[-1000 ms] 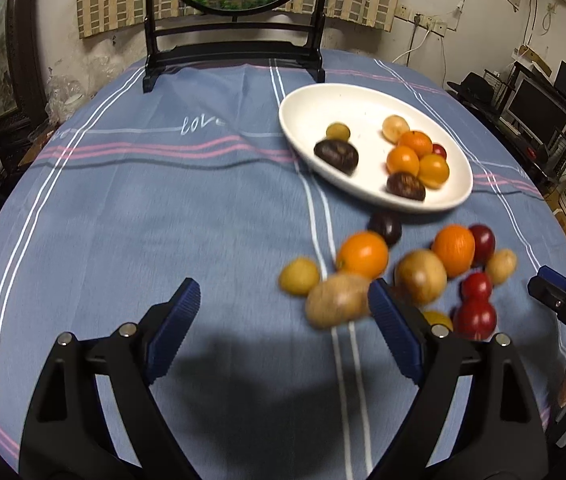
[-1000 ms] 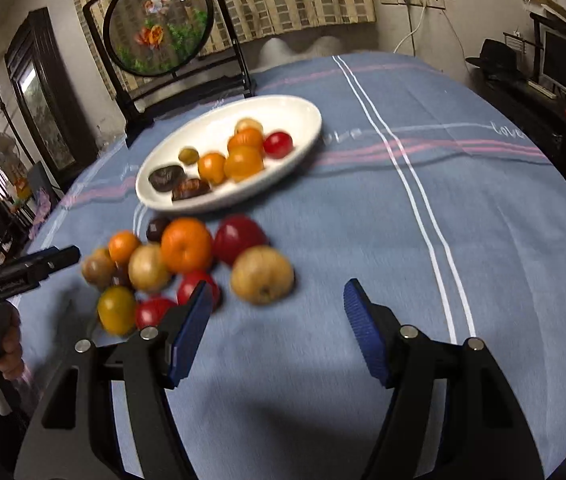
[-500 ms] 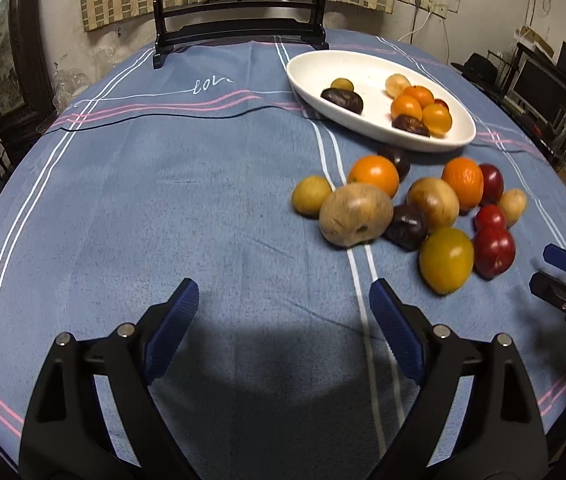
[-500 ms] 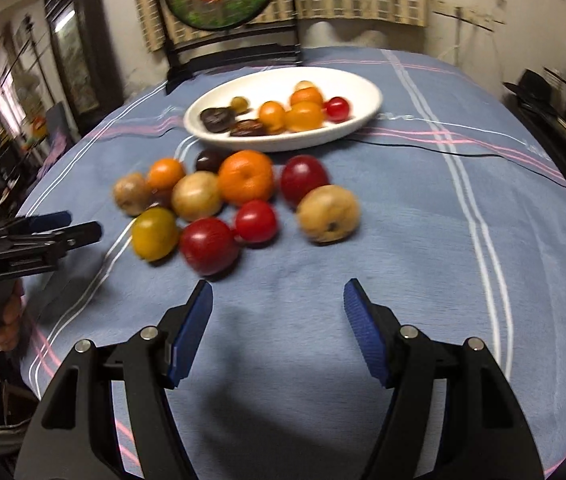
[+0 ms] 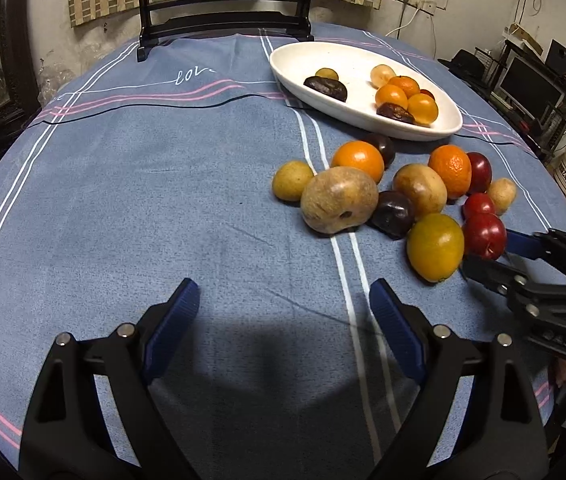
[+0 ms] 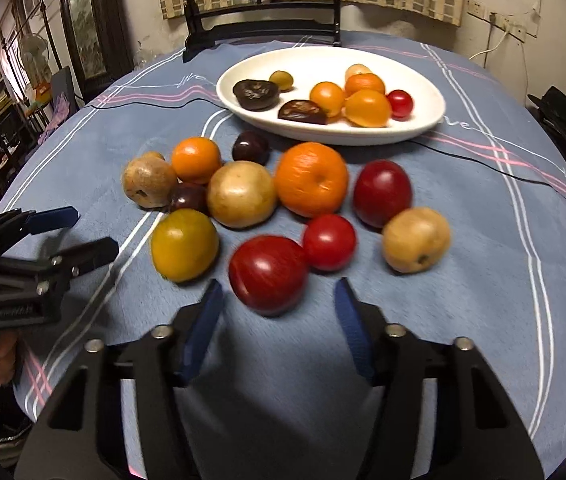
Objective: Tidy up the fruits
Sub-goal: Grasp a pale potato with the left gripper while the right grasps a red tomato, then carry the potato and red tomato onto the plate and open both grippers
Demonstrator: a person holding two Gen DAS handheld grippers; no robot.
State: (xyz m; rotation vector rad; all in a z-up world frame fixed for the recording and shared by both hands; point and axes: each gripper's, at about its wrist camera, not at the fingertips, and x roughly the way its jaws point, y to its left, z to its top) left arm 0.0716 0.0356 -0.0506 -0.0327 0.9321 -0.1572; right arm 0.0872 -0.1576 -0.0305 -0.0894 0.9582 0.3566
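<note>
Closing your right gripper [image 6: 279, 300], narrowed but empty, centre the near red plum [image 6: 267, 274] between the pads before squeezing.

Only readable bit is "lov" in white cursive on the tablecloth [image 5: 193, 76]; the right claw's [image 5: 483, 258] stamp's too blurry.

Round table under a blue striped tablecloth [image 5: 163, 184], white oval dish [image 6: 423, 120] of small fruits toward the far side, dark framed screen stand [image 6: 259, 28] behind the dish, loose cluster of fruits [image 6: 243, 200] just in front of the dish
</note>
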